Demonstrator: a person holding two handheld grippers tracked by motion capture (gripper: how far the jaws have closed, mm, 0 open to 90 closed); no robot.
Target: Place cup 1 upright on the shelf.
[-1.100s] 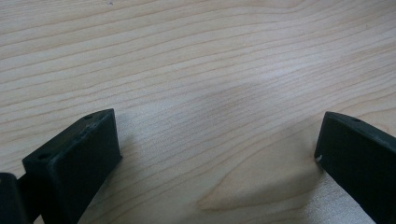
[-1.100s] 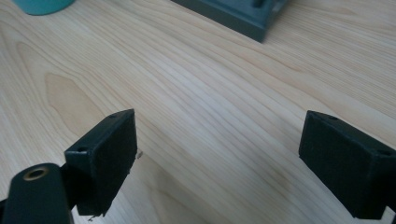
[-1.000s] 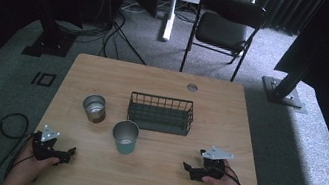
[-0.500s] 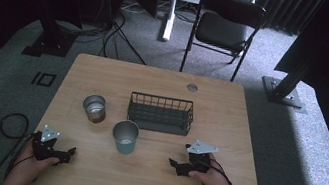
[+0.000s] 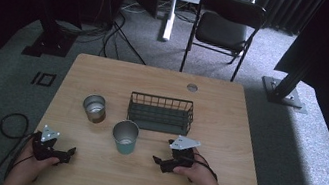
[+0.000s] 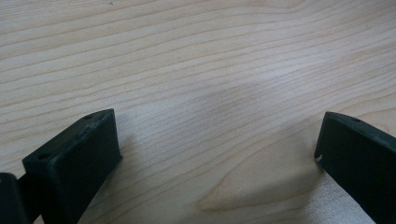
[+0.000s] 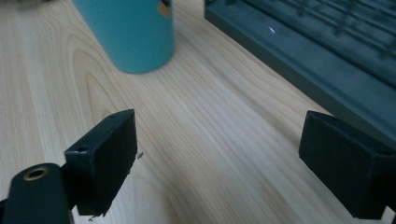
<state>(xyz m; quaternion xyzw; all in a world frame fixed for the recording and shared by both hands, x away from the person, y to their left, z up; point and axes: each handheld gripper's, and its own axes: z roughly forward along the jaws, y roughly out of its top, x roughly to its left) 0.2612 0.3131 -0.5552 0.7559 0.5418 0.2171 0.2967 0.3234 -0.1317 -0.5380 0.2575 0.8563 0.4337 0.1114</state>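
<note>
Left claw (image 5: 65, 151) is sitting in the same spot on the worktop (image 5: 230, 113) near the front left corner, jaws spread wide with nothing but bare wood between them. The silver cup (image 5: 94, 108) and the teal cup (image 5: 124, 136) aren't budging either. Right claw (image 5: 159, 162) is the one that's been sliding left, and it's now near the teal cup, jaws wide apart and empty, pointing at the cup with the basket (image 5: 161, 113) just behind.

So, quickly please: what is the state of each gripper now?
Left gripper: open, holding nothing.
Right gripper: open, holding nothing, facing the teal cup.
</note>
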